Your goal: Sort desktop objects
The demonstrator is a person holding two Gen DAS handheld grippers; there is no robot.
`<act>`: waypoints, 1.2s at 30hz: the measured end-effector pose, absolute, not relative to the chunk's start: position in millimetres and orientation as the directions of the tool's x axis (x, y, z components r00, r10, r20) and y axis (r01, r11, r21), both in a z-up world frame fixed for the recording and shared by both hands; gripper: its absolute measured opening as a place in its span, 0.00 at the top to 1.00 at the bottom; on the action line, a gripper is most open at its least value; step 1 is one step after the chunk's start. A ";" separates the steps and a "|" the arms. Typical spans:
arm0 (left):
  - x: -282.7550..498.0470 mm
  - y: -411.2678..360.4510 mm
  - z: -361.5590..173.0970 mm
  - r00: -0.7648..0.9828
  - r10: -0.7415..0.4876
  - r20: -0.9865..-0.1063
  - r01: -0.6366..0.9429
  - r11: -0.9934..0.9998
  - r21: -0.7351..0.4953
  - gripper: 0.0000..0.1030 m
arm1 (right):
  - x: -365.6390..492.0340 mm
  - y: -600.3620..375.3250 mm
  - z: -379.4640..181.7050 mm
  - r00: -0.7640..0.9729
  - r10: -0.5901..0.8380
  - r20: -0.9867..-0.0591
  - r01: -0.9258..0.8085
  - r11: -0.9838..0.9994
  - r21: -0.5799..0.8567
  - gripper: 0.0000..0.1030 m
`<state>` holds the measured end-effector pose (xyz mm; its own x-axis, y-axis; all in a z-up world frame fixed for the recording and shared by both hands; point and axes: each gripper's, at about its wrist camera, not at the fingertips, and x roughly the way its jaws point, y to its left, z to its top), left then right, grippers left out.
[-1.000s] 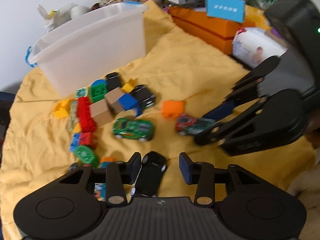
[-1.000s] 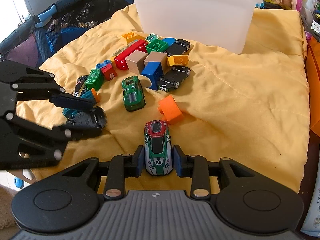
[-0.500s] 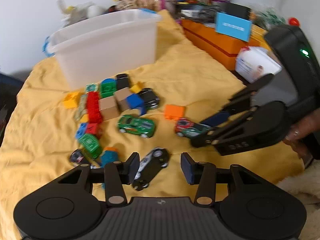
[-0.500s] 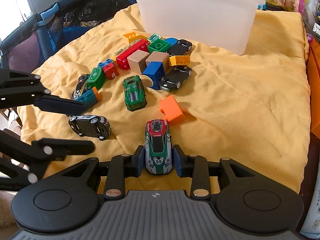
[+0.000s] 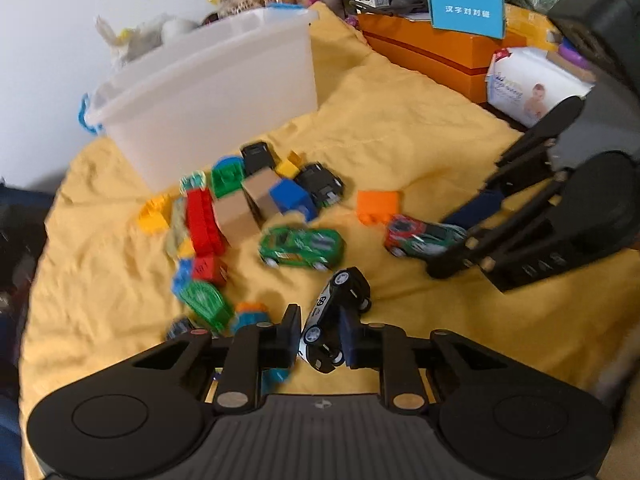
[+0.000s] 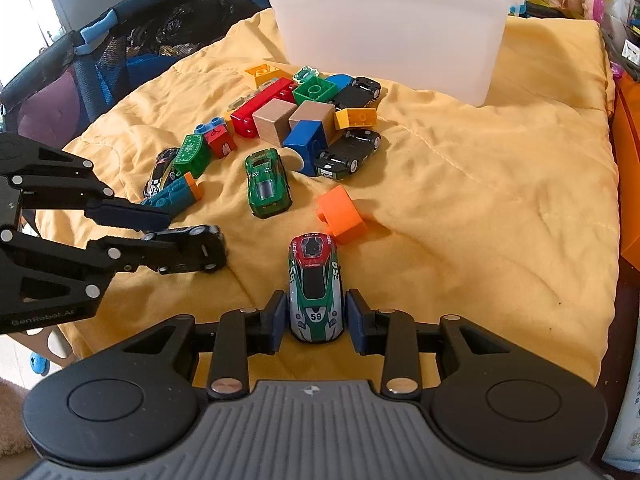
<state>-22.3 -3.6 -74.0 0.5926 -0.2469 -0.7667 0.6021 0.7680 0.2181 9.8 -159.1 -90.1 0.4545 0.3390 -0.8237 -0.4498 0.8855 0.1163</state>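
Left gripper [image 5: 320, 338]: jaws have just been closing and now clamp the black car [image 5: 334, 320] by its sides; the car sits skewed between the pads, nose tipped, just above the yellow quilt [image 5: 420, 152].
Right gripper [image 6: 316, 318]: jaws pressed on the flanks of the red-green car [image 6: 316, 284], numbered 59, which rests on the quilt, nose pointing away.
Orange block [image 6: 342, 214]: loose, just beyond the red-green car, touching nothing else.
Green car [image 6: 267, 182]: free on the quilt, between the grippers and the main pile.
Near cluster: a teal-orange piece [image 6: 172, 196], a green block [image 6: 192, 154] and a small dark car [image 6: 160, 172], close together on the left.
Main pile: red block [image 6: 260, 108], two wooden cubes [image 6: 294, 118], blue block [image 6: 304, 140], yellow bricks and two black cars [image 6: 352, 152], heaped and touching, in front of the bin.
Bin [image 6: 392, 32]: white, translucent, at the far end of the quilt; its inside is not visible, so its contents cannot be told.
Progress (judged): early; two cars gripped, none yet carried to the bin, most toys left unsorted on the quilt.
Remaining (judged): lift both cars, deliver them, then clear the blocks and other cars.
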 end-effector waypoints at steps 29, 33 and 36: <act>-32.7 12.7 -51.0 0.570 -0.408 -0.713 0.568 0.823 -0.017 0.55 | 10.8 -155.8 -91.3 0.455 0.333 -0.826 -0.457 0.883 0.104 0.60; -28.0 17.5 -52.4 0.562 -0.411 -0.718 0.552 0.833 -0.044 0.55 | 10.9 -155.1 -90.2 0.456 0.330 -0.827 -0.455 0.885 0.102 0.59; -23.2 21.1 -53.9 0.565 -0.397 -0.723 0.529 0.847 -0.052 0.53 | 11.5 -154.5 -90.0 0.456 0.328 -0.827 -0.451 0.887 0.103 0.57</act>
